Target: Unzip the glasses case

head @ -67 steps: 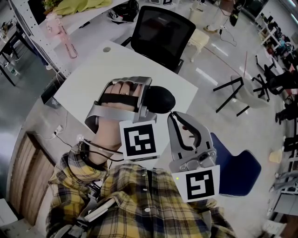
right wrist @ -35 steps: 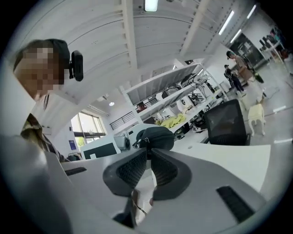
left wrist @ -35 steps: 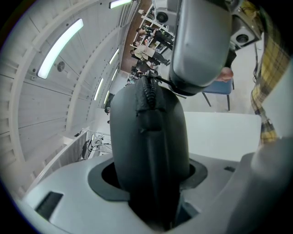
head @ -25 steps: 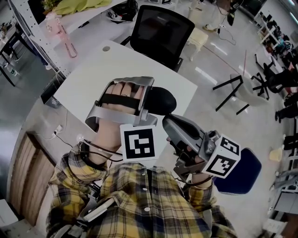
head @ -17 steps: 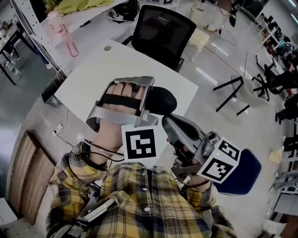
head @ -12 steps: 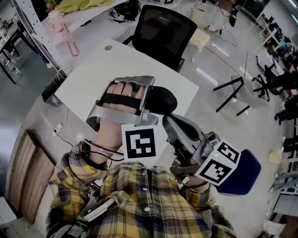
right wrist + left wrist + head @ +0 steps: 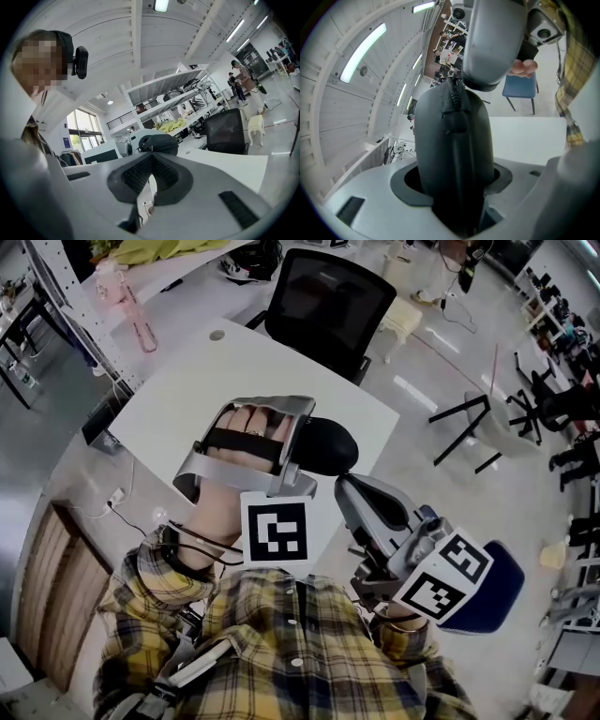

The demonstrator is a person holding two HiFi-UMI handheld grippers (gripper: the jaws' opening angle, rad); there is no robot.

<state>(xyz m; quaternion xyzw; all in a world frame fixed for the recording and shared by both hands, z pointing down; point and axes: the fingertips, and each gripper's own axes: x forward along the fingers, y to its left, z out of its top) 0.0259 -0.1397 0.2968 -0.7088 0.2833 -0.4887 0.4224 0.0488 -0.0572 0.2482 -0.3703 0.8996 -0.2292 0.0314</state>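
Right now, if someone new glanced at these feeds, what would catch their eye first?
The black glasses case, clamped in the left hand-held gripper above the white table, its zipper running down the middle. Next, the right hand-held gripper, jaws together at the case's far end, right at the zipper; whether it pinches the pull is unclear.

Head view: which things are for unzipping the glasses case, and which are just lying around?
For the job: glasses case, left gripper holding it, right gripper at its zip.
Just lying about: pink bottle, black office chair, yellow-green cloth, blue chair.
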